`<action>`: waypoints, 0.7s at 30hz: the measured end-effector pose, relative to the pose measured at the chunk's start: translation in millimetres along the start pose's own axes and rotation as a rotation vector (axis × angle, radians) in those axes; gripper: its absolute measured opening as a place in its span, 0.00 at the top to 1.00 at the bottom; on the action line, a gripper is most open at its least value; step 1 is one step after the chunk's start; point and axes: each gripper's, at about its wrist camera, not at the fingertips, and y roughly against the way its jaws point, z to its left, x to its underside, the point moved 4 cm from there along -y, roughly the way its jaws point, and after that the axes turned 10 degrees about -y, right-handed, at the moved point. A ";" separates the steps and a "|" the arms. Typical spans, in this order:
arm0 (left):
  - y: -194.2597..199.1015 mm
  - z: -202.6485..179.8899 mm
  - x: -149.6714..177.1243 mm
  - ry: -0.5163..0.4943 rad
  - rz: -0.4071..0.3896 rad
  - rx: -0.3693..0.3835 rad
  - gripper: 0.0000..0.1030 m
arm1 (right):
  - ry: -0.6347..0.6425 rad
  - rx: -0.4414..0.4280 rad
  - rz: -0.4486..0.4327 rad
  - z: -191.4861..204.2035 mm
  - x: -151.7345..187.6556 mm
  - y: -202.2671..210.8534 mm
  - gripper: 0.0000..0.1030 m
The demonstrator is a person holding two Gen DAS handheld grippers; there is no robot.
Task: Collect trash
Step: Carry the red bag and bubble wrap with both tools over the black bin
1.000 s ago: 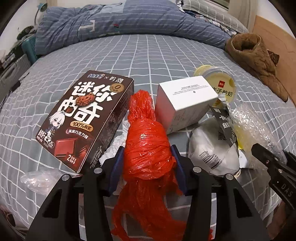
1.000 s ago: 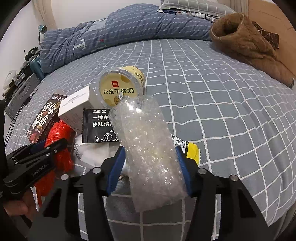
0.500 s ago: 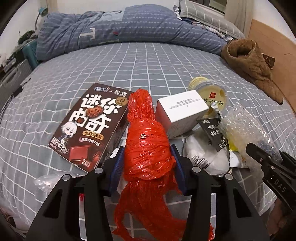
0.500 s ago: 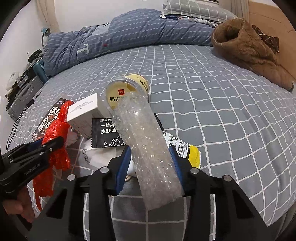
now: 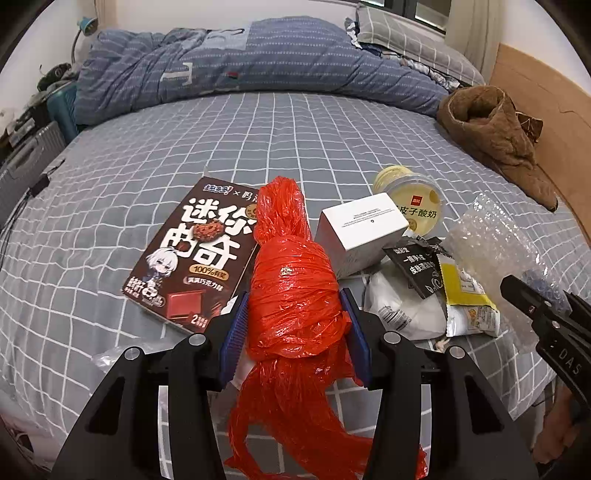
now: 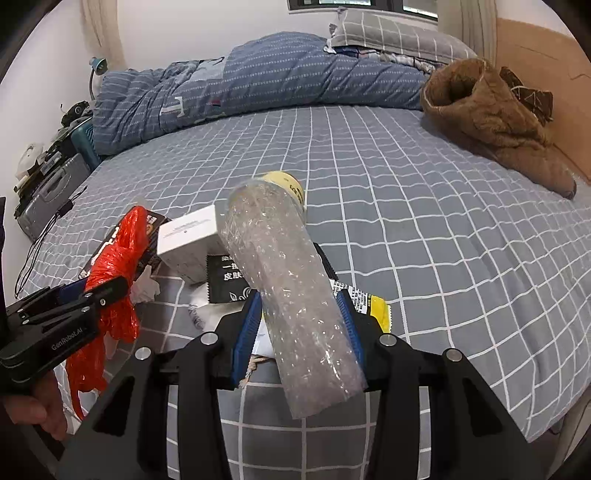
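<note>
Left hand-held gripper clamps red bag lengthwise, pointing forward.

place: home bedroom | signs: checked bed, rolled quilt (pillow behind)

The left hand-held gripper is built of matte black plastic: two broad angular arms spread from the camera toward the tips, each with a triangular cut-out near its base. Round silver screw heads sit on the arms, two to a side. The fingers carry ribbed blue pads on their inner faces. The right hand-held gripper has the same black frame, the same silver screws and blue ribbed pads. Seen from the side, the left one's black body bears small white lettering, "GenRobot.AI"; the right one's body shows the white letters "DAS". A bare hand shows beneath the left body.
</note>
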 end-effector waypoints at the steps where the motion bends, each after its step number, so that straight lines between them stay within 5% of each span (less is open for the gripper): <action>1: 1.4 0.4 0.1 0.000 -0.002 0.000 0.54 | 0.003 0.001 -0.005 0.8 -0.1 2.7 0.61; 21: 62.9 7.0 43.7 -0.039 -0.046 -0.005 0.54 | 0.037 -0.027 -0.049 31.8 29.2 54.3 0.61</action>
